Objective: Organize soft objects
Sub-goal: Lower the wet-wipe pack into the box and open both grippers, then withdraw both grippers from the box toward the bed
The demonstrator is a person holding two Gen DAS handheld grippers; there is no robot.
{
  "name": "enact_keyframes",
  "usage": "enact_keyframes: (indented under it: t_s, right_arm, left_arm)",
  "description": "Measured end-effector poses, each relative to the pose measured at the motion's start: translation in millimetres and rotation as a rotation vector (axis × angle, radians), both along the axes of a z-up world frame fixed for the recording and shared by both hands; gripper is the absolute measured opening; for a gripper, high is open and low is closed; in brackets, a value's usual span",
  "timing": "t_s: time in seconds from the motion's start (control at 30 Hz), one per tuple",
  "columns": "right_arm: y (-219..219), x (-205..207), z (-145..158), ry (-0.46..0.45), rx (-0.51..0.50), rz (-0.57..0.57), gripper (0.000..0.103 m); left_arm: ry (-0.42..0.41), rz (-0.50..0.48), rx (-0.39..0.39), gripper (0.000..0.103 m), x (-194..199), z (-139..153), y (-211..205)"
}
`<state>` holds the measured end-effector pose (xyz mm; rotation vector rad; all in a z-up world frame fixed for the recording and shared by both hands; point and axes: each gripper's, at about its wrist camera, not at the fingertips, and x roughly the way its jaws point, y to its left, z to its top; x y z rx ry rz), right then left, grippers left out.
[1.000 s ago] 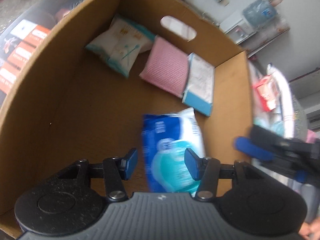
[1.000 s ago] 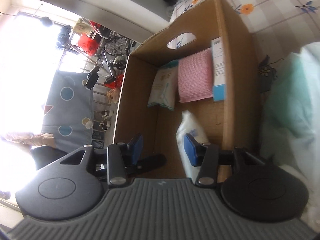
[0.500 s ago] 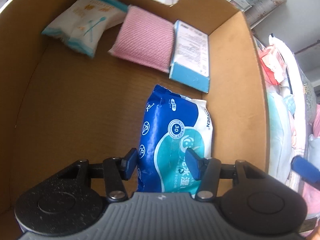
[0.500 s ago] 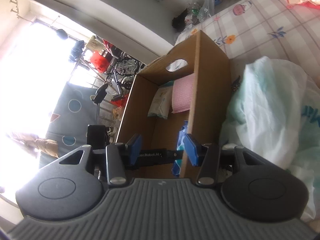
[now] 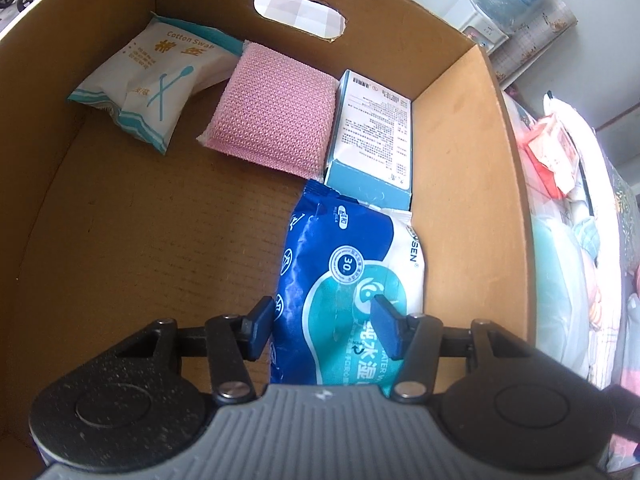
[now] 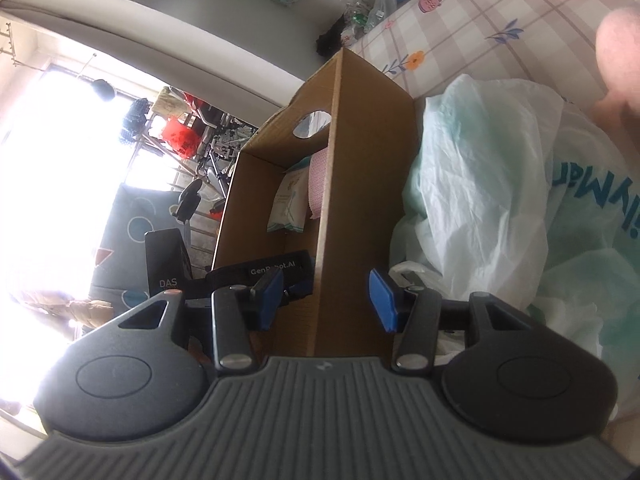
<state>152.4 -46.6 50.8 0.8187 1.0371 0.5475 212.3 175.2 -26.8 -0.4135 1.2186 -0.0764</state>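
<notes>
Blue wet-wipe pack (image 5: 352, 280) betw left tongs (image 5: 324, 328), angled down into box (image 5: 460, 184).

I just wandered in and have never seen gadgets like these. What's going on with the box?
A person with a hand-held gripper in each hand is packing soft things into a cardboard box. The left gripper straddles a blue wet-wipes pack on the box floor; whether it is gripping or has let go is unclear. Beyond it lie a cotton swab packet, a pink sponge and a small carton. The right gripper is open and empty outside the box, beside plastic bags.
</notes>
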Motion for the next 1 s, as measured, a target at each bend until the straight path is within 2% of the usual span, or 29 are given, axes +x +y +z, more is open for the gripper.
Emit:
enact_keyframes:
  t_s: [0.23, 0.47, 0.67, 0.83, 1.0]
  right_arm:
    - [-6, -4, -6, 0.011, 0.041, -0.04, 0.049]
    - [-21, -10, -5, -0.004, 0.084, -0.092, 0.054]
    - [-32, -15, -4, -0.029, 0.119, -0.122, 0.057]
    - [-44, -23, -1, -0.046, 0.129, -0.143, 0.057]
    - [-60, -34, 6, -0.09, 0.121, -0.158, 0.058]
  left_arm:
    - [0.009, 0.03, -0.017, 0.055, 3, 1, -1]
    - [-0.007, 0.058, -0.029, 0.058, -5, 10, 1]
    - [-0.066, 0.093, -0.057, 0.058, -27, 32, 6]
    - [-0.149, 0.109, -0.043, 0.059, -47, 55, 3]
    - [-0.197, 0.059, -0.006, 0.059, -54, 78, -20]
